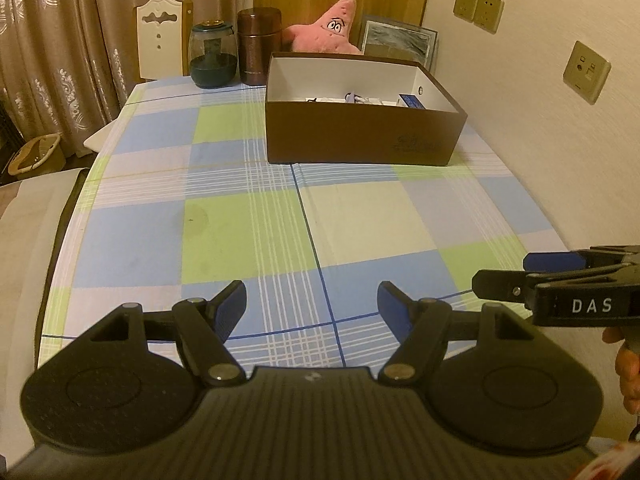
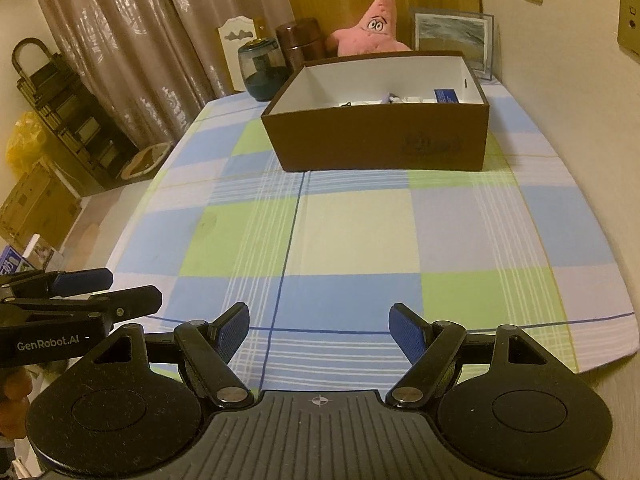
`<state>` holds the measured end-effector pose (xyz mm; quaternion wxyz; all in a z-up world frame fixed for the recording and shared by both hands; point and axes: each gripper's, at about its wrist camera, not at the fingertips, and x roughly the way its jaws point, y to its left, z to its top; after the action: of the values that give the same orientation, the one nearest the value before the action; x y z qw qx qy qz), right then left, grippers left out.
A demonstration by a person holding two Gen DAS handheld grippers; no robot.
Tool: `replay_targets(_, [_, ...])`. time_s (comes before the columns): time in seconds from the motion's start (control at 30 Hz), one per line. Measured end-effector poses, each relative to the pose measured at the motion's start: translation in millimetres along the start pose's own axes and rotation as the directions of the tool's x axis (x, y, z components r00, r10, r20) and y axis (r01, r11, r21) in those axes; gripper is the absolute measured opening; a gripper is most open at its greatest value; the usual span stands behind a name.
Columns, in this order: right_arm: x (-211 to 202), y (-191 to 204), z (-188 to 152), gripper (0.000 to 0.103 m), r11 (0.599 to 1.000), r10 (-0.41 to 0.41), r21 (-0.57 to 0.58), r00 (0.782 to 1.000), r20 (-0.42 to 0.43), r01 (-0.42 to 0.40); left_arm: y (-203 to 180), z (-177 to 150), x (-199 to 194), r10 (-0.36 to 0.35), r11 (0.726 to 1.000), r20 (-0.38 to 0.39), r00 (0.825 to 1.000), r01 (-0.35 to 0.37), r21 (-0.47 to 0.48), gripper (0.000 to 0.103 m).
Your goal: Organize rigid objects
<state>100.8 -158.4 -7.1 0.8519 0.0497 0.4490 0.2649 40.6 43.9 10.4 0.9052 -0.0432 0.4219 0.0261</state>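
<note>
A brown cardboard box (image 1: 360,136) with a white inside stands open at the far side of the checked tablecloth; it also shows in the right wrist view (image 2: 380,140). Several small objects lie inside, among them a blue packet (image 1: 412,101) (image 2: 446,96) and white items (image 2: 376,101). My left gripper (image 1: 312,304) is open and empty over the near edge of the table. My right gripper (image 2: 319,326) is open and empty beside it, also low over the near edge. Each gripper shows from the side in the other's view (image 1: 508,276) (image 2: 128,292).
Behind the box stand a pink star plush (image 1: 332,28), a brown canister (image 1: 258,46), a dark glass jar (image 1: 211,58) and a framed picture (image 1: 400,40). A wall runs along the table's right side. A chair back (image 1: 162,36) stands at the far left corner.
</note>
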Motion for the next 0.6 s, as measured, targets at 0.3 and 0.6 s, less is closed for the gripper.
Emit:
replay_targets(0.3, [-0.7,-1.3,-0.7,0.077,1.000,-0.002,0.006,1.000,-0.005,0.002,-4.0,3.2,1.2,-0.003,1.000,-0.002,1.000,0.003,0.004,0.070])
replay_targets(0.6, [-3.6,-2.4,-1.3,0.077,1.000,-0.003,0.006,1.000,-0.004,0.003,-8.7,6.5,3.9,-0.005,1.000,0.000,1.000,0.005,0.008,0.070])
